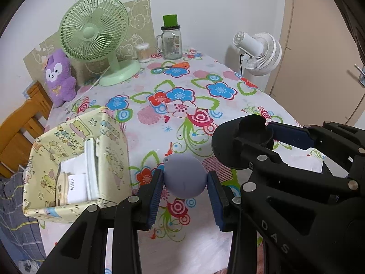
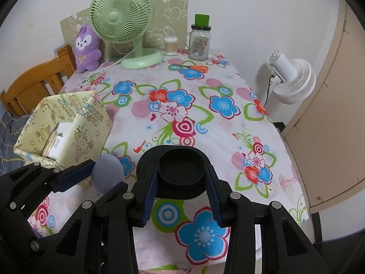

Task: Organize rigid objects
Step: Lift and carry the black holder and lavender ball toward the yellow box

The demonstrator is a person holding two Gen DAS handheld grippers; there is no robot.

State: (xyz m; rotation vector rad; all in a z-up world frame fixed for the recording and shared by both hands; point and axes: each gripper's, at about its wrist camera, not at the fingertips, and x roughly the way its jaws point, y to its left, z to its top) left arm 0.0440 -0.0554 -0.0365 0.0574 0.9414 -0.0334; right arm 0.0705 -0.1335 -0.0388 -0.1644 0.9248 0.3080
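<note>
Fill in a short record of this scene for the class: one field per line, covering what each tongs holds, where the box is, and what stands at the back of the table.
left tongs: closed on the grey ball, just above the cloth
right tongs: closed around the black holder
box: open, patterned, left of the ball, cards and a white packet inside
table back: green fan, purple plush, swab tub, jar, scissors
beside table: white fan, wooden chair
table: floral cloth

The right tool (image 2: 181,187) seemingly grips a black round dish (image 2: 181,167); purple ball (image 2: 107,173) beside.
</note>
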